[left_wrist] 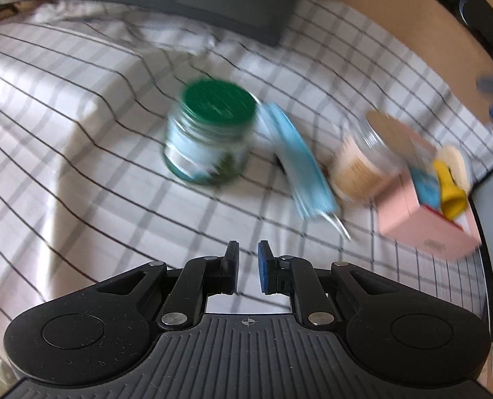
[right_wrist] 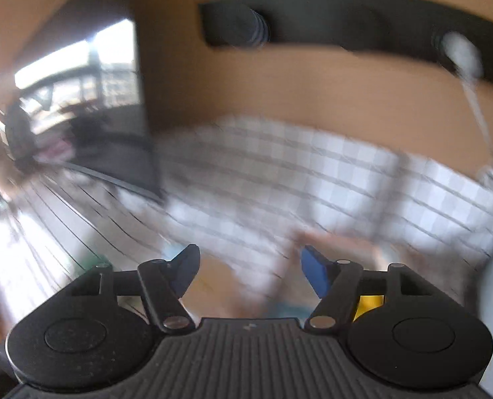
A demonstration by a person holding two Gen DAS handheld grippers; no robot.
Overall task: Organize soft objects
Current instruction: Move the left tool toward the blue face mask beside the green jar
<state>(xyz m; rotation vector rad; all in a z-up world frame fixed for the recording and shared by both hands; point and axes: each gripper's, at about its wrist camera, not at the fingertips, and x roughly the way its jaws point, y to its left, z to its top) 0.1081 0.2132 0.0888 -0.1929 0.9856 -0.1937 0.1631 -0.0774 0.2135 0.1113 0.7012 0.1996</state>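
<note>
Where checked cloth spreads, green-lidded jar upright, contents unclear, tan-lidded jar tilted against pink box, left gripper nearly closed, empty, right gripper spread, empty.

The white black-checked cloth lies bare on the left. In the middle, a green-lidded glass jar stands just beside a light-blue flat stack. To their right, a tan-lidded clear jar and a pink cardboard box crowd together, narrowing passage there.
</note>
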